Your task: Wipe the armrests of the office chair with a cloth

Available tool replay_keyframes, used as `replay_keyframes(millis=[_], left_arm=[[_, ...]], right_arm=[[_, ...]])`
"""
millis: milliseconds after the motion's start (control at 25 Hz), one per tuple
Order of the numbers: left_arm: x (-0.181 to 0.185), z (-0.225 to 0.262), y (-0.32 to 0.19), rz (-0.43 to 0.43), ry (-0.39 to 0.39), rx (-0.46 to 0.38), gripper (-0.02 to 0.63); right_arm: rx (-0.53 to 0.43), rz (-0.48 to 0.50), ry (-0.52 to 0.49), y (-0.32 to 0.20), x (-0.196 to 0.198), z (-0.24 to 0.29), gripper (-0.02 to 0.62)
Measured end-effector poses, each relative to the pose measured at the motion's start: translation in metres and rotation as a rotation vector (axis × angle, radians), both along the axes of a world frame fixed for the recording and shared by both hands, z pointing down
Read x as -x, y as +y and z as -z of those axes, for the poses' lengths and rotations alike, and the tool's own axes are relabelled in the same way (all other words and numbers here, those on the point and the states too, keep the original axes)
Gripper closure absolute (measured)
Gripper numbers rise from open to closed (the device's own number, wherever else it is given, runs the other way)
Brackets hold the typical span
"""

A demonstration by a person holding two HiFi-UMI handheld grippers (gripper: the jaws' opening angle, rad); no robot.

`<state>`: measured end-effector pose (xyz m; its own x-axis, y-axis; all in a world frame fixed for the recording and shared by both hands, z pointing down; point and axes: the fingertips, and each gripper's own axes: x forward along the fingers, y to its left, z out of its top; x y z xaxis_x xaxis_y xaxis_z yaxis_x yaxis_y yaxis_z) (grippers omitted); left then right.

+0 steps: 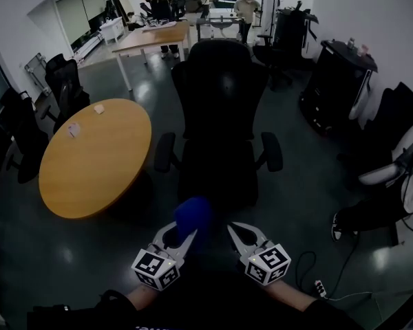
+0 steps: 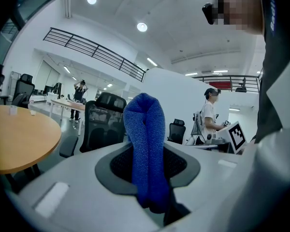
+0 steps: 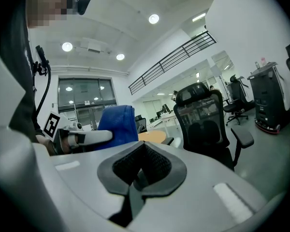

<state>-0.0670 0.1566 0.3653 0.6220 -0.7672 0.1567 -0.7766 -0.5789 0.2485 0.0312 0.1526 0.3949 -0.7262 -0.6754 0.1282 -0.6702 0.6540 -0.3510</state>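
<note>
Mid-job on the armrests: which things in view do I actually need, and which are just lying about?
For the job:
blue knitted cloth, pinched in the left gripper
black high-backed office chair
left-of-view armrest
right-of-view armrest

Lying about:
round wooden table
long wooden desk
spare black chair
black cabinet
white power strip on the floor

Blue cloth (image 2: pixel 146 139) showing a rough, nubbly knit, left gripper (image 2: pixel 147 170) and right gripper (image 3: pixel 141 168) wearing smooth matt grey plastic with black dimpled pads, office chair (image 1: pixel 220 95) showing black mesh, round table (image 1: pixel 96 160) glowing as smooth wood, floor (image 1: pixel 151 81) shining glossy
</note>
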Motion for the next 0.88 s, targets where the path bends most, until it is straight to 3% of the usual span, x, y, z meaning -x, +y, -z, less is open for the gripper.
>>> replay_keyframes(millis=[320,880], left_arm=[[0.044,-0.005,-0.082,-0.013,0.031,-0.017,0.471],[0.199,-0.013,-0.268,0.007,0.037,-0.019,0.471]], right_arm=[[0.010,-0.061,0.053,-0.066,0.027,-0.005,0.591],[0.075,-0.076,0.128,-0.218,0.161,-0.014,0.591]])
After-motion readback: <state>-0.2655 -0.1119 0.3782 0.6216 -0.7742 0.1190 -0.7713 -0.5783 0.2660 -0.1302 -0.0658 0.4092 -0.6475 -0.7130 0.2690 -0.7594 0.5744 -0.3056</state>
